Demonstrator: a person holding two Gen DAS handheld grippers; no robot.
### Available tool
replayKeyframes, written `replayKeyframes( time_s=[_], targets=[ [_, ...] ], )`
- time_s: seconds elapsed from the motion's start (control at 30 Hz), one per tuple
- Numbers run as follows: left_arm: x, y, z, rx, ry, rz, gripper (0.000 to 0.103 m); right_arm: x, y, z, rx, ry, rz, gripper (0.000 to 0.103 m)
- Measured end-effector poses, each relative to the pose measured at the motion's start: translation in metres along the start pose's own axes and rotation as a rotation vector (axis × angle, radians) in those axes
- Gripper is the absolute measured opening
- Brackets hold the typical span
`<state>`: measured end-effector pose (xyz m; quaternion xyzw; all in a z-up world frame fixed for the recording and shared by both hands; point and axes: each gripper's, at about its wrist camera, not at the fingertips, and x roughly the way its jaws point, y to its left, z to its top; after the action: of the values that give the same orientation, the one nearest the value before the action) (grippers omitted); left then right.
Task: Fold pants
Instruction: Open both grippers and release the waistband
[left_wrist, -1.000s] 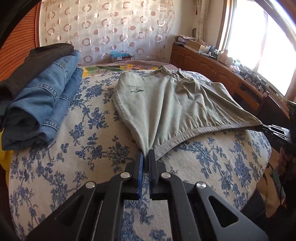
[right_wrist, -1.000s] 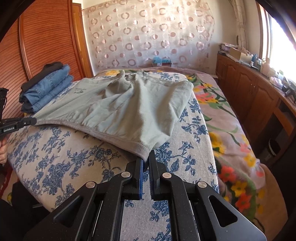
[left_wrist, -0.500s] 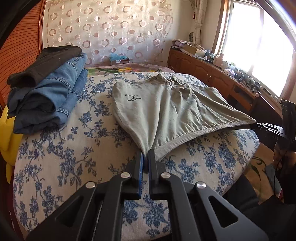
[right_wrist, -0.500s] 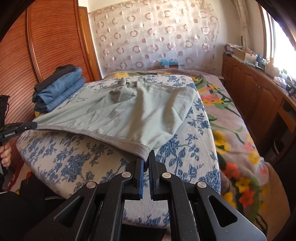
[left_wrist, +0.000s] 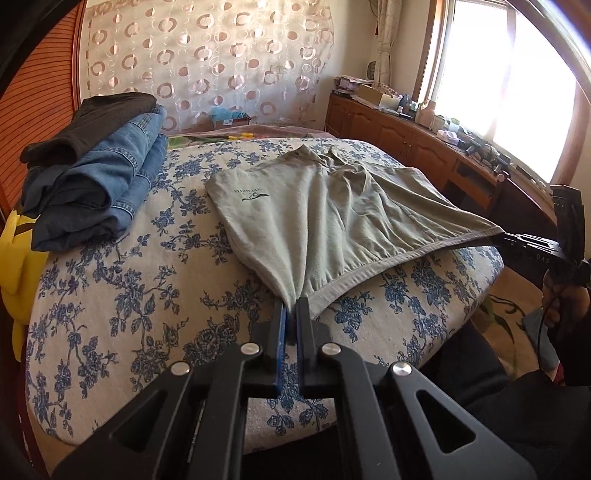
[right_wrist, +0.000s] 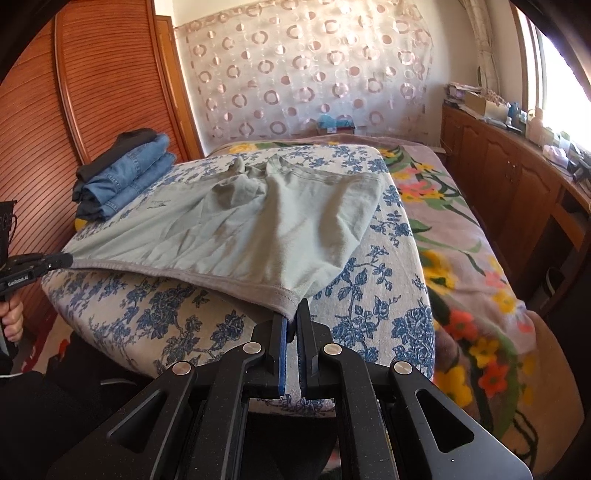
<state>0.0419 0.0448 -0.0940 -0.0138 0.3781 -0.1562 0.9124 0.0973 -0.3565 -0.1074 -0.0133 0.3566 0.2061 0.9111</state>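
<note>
Pants (left_wrist: 332, 206) drawn nearer bed (left_wrist: 122, 295) edge; left gripper (left_wrist: 290, 314) and right gripper (right_wrist: 291, 321) clamp waistband (right_wrist: 184, 275) corners; folding not begun.

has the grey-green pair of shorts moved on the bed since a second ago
Yes. The grey-green cotton shorts have slid toward the near edge of the blue floral bed cover; their waistband now overhangs it, and they lie further from the folded blue jeans.
</note>
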Motion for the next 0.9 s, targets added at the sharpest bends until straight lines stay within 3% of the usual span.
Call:
replayKeyframes(
  time_s=[0.4, 0.7, 0.9],
  targets=[
    [-0.01, -0.001, 0.002, 0.006, -0.023, 0.013, 0.007, -0.014, -0.001, 0.003, -0.002, -0.013, -0.019, 0.007],
    [-0.01, 0.0, 0.013, 0.011, -0.046, 0.036, 0.036, -0.025, 0.004, 0.014, -0.013, -0.057, -0.028, 0.021],
    [-0.003, -0.002, 0.025, 0.035, -0.058, 0.062, 0.042, -0.008, 0.008, 0.021, -0.012, -0.057, -0.024, 0.025]
  ],
)
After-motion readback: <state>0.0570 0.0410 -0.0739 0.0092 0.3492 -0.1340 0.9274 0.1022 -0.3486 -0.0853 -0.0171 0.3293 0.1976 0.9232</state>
